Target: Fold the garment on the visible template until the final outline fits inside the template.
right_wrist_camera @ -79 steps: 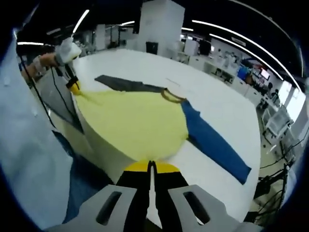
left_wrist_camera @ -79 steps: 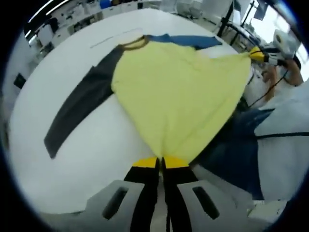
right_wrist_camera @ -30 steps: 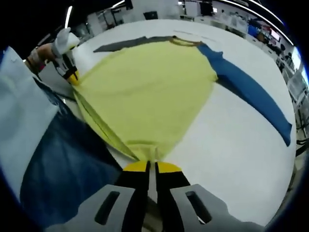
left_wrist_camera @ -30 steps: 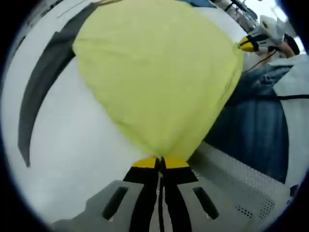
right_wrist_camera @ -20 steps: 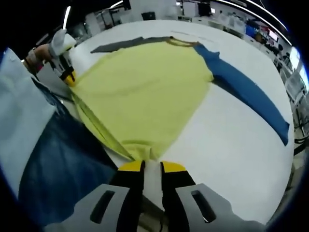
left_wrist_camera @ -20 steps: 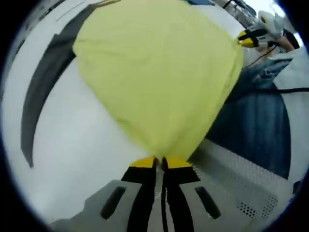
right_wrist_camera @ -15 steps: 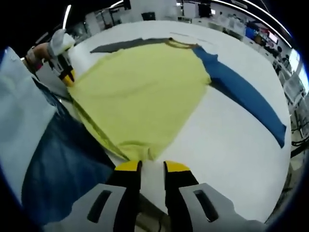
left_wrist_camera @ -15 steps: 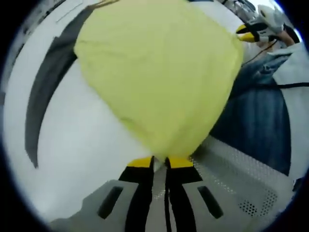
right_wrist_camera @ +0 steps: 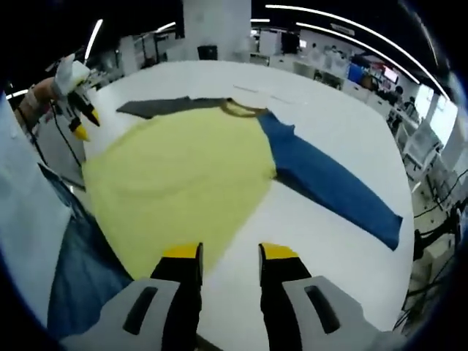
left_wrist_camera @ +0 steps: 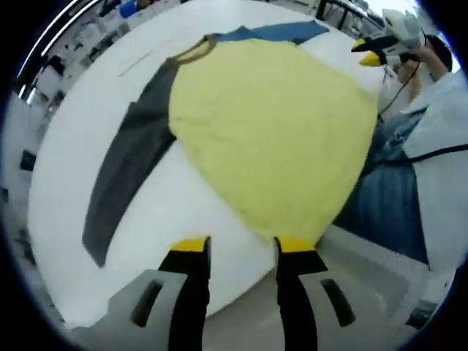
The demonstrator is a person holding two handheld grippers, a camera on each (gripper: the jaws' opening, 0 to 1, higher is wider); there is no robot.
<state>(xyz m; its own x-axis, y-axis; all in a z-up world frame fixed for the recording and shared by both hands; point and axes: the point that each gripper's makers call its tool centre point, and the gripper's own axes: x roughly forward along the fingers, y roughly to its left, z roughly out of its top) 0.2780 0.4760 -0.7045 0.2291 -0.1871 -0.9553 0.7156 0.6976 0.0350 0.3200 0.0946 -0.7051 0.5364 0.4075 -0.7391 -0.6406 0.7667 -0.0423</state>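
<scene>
The table (right_wrist_camera: 322,131) is wide and white, and you have lots of bare room past the blue sleeve (right_wrist_camera: 329,186) and beside the grey sleeve (left_wrist_camera: 124,168). The shirt (left_wrist_camera: 278,131) covers the middle and hangs over the near edge. Your own body stands close to that edge, so the way there is tight. Both your grippers are open above the hem with nothing between their jaws.
</scene>
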